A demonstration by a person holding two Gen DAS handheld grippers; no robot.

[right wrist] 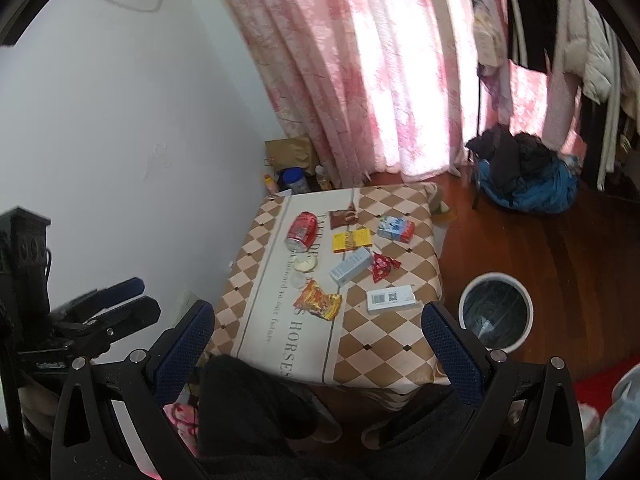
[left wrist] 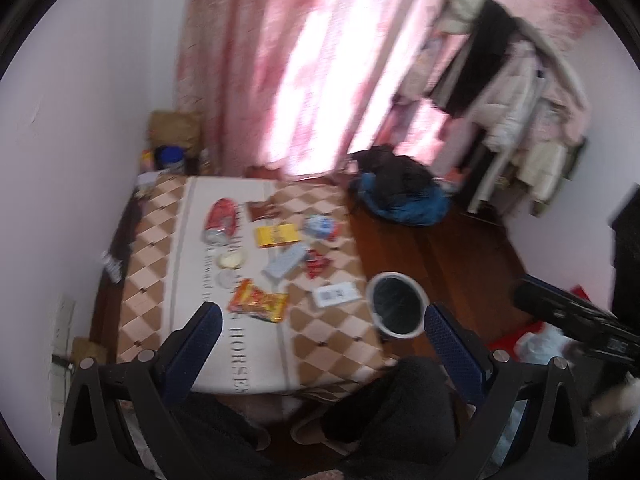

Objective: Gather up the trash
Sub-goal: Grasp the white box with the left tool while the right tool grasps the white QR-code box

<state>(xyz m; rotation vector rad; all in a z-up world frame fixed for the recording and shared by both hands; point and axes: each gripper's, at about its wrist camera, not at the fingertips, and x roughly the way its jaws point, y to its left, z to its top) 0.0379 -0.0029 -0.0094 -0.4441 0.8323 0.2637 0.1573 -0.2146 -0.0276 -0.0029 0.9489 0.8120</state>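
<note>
Both tools, my left tool and right tool, hung spread and empty above the desk. Trash like the can lay there; the bin stood beside on the floor, and thin wrappers could slip.

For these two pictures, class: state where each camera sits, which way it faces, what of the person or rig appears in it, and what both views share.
Left wrist: on the left gripper, looking down and forward over the table of litter; its open fingers, the person's dark-clad legs and the right gripper show.
Right wrist: on the right gripper, facing the same table from further right; its open fingers, legs and the left gripper show.
Shared: red can, white bin, pink curtain.
</note>
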